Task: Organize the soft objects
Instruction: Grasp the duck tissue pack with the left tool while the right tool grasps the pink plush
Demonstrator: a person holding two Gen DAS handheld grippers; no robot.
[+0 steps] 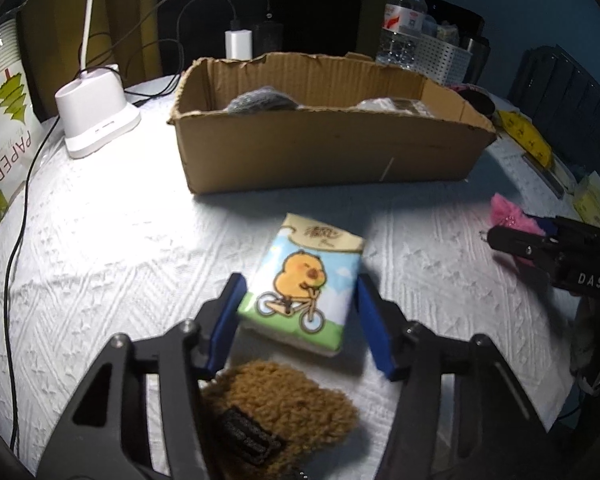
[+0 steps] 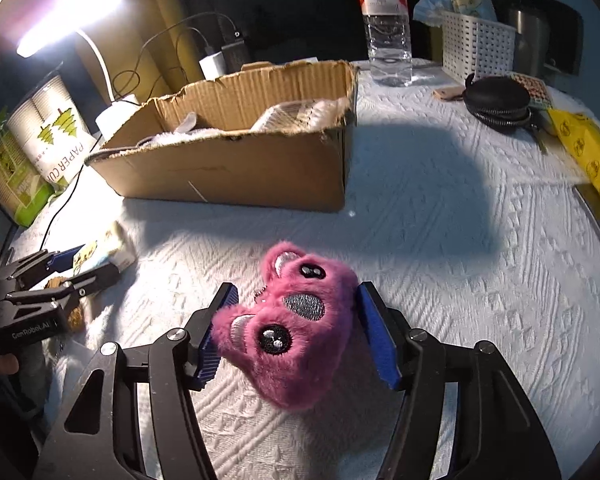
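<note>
A tissue pack (image 1: 308, 276) printed with a yellow cartoon animal on a bicycle lies on the white textured cloth (image 1: 100, 260). My left gripper (image 1: 300, 284) is shut on the tissue pack, a blue pad against each long side. A brown fuzzy plush (image 1: 284, 400) lies just under that gripper. In the right wrist view a pink furry plush (image 2: 296, 320) with embroidered eyes rests on the cloth between the pads of my right gripper (image 2: 296, 288), which stands open around it. Behind both stands a torn cardboard box (image 1: 320, 148) that holds a grey soft item (image 1: 260, 98) and pale items.
A white lamp base (image 1: 96, 120), cables and a paper cup package (image 1: 0, 140) sit at the left. A water bottle (image 1: 404, 20) and a white perforated basket (image 1: 444, 56) stand behind the box. A black round case (image 2: 496, 98) and yellow packets (image 2: 584, 152) lie at the right.
</note>
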